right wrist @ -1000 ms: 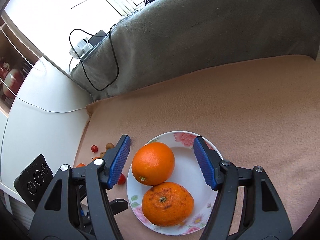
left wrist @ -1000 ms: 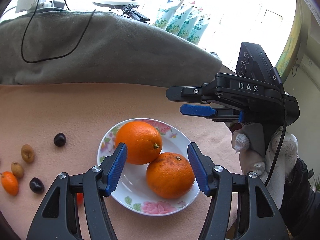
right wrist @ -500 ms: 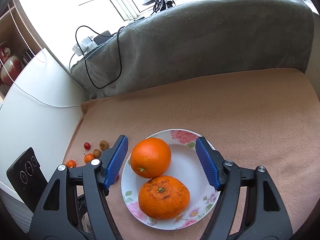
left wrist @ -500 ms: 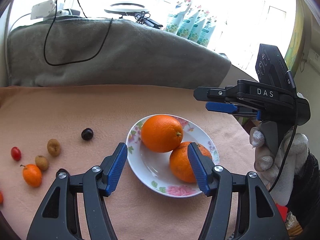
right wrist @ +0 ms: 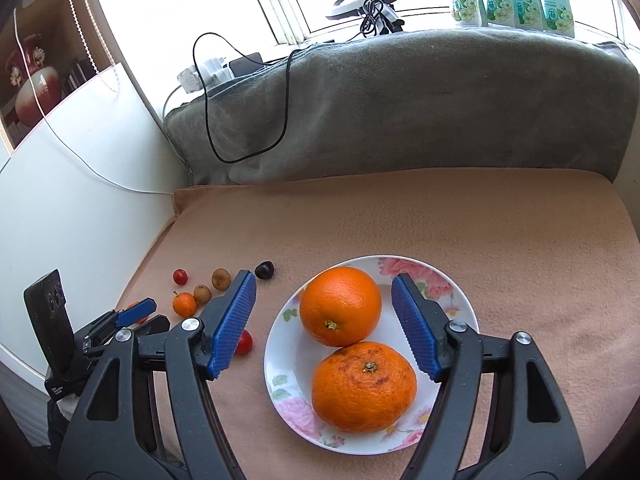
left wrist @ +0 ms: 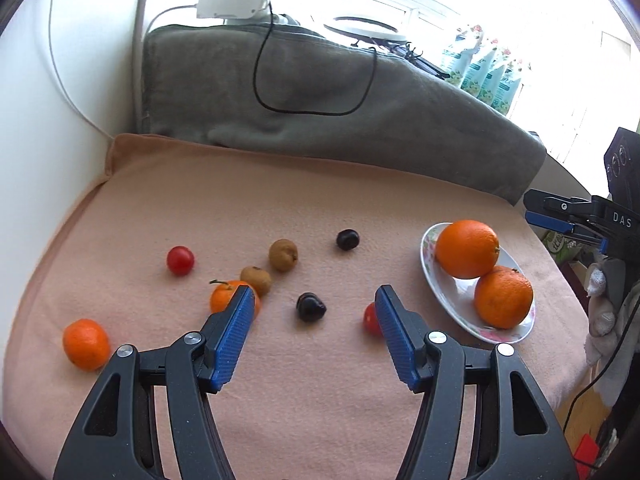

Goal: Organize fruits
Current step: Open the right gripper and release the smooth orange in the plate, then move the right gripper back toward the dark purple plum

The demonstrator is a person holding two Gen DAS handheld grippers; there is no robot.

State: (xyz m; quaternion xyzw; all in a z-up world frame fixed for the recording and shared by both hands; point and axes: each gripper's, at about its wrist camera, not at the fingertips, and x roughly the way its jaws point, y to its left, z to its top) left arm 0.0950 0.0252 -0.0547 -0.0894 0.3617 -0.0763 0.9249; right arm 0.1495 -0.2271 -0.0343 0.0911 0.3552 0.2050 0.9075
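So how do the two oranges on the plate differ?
The far orange is smooth, round and evenly bright; the near orange is flatter and wider, with brown blotches round its stem. The far orange's stem end faces the camera; the near orange's points up. Both lie on the flowered plate, touching, gripped by no fingers.

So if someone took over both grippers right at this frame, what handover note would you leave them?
Left gripper: open, empty, pointing down at the small fruit on the peach blanket.
Right gripper: open, empty, over the floral plate.
Done: two big oranges sit on the plate, touching.
Left: the small fruit, all loose on the blanket beside the plate: two dark cherries, two cherry tomatoes, two brown longan-like fruits, two small tangerines.
The dark cherry between the left fingers looks the likeliest next pick.
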